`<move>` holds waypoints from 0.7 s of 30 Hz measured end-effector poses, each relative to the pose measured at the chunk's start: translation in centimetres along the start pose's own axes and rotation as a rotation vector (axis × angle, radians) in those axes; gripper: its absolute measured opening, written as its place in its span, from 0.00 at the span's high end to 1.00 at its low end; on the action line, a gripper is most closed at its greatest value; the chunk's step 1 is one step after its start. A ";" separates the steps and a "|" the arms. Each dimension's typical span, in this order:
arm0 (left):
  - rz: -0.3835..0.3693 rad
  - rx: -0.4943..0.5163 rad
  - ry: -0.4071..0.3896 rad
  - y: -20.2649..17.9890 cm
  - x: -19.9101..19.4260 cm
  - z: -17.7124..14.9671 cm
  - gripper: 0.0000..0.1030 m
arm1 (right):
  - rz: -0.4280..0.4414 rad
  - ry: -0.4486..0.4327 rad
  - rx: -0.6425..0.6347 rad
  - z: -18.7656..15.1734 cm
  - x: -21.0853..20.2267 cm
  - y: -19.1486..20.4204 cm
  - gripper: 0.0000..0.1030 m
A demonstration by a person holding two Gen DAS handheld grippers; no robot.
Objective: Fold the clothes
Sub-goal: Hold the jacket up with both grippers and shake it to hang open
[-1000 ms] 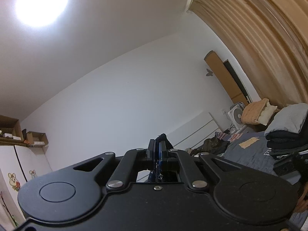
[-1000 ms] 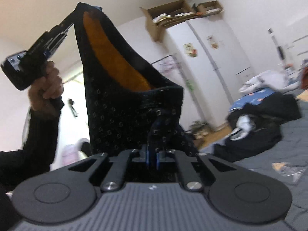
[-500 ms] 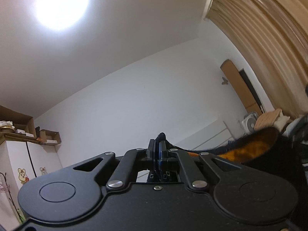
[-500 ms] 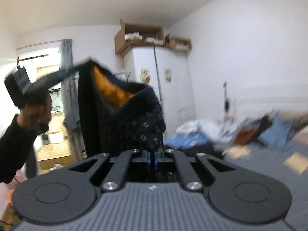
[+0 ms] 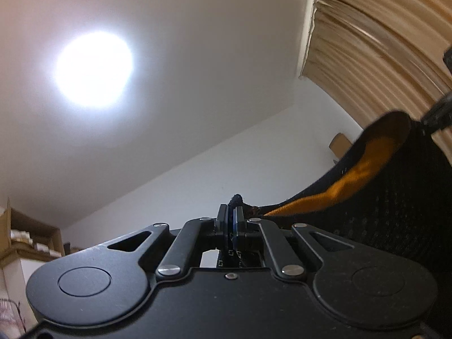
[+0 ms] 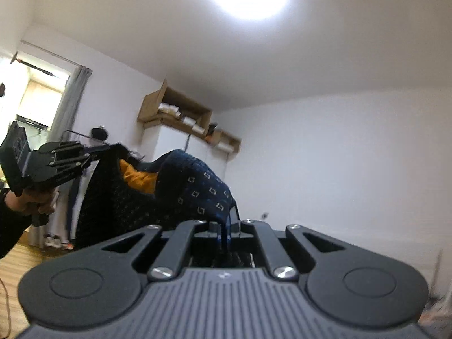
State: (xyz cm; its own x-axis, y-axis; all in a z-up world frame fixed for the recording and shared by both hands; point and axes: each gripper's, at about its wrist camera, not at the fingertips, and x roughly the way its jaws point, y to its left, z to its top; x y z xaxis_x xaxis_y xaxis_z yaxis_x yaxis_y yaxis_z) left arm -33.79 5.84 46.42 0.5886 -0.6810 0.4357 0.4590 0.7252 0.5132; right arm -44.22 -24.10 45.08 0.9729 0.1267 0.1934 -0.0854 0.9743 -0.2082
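1. Garment [image 6: 197, 195]: dark knit w/ small square pattern, orange lining [image 5: 353, 178] exposed. Held up in the air, stretched between both grippers; no bed or worktop is seen under it.
2. Left gripper [image 5: 234, 220]: fingers clamped together on a pinch of the garment's edge; a tuft of fabric is seen sticking out above the tips. Pointed upward toward ceiling/wall.
3. Right gripper [image 6: 224, 227]: fingers closed on another part of the garment's edge, fabric draped over the tips and trailing off to the left.
4. In right wrist view, left gripper [image 6: 96, 149] is seen side-on at left edge, held by a hand [image 6: 31, 200] w/ dark sleeve; garment hangs from its tip.
5. Bkgd: ceiling light [image 5: 94, 69], beige curtain [image 5: 375, 42] top right, white wardrobe [image 6: 180, 147] w/ cardboard boxes [image 6: 175, 108] on top, wood floor [image 6: 17, 265] bottom left.
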 end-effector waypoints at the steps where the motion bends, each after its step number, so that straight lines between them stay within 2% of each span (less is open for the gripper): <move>1: -0.004 0.004 -0.002 -0.2 0.7 0.1 0.97 | -0.017 -0.002 -0.014 0.6 0.0 -0.2 0.97; 5: -0.032 -0.007 0.023 -1.6 4.5 -1.1 0.97 | -0.077 0.028 -0.048 1.0 1.3 -1.8 0.97; 9: -0.066 -0.041 0.089 -3.4 9.6 -4.6 0.97 | -0.129 0.114 -0.018 -2.1 4.9 -4.8 0.97; 15: -0.131 -0.058 0.231 -7.7 18.4 -13.3 0.97 | -0.194 0.289 0.068 -11.2 12.2 -10.4 0.97; 21: -0.208 -0.046 0.401 -14.2 27.0 -25.5 0.97 | -0.260 0.460 0.119 -23.3 21.3 -15.4 0.97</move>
State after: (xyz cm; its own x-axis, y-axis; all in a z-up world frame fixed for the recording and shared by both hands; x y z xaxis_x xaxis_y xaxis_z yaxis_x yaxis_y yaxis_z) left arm -7.46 -20.26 32.03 0.6877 -0.7260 0.0013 0.6187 0.5870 0.5222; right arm -17.16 -40.72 30.05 0.9564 -0.1903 -0.2214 0.1731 0.9803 -0.0946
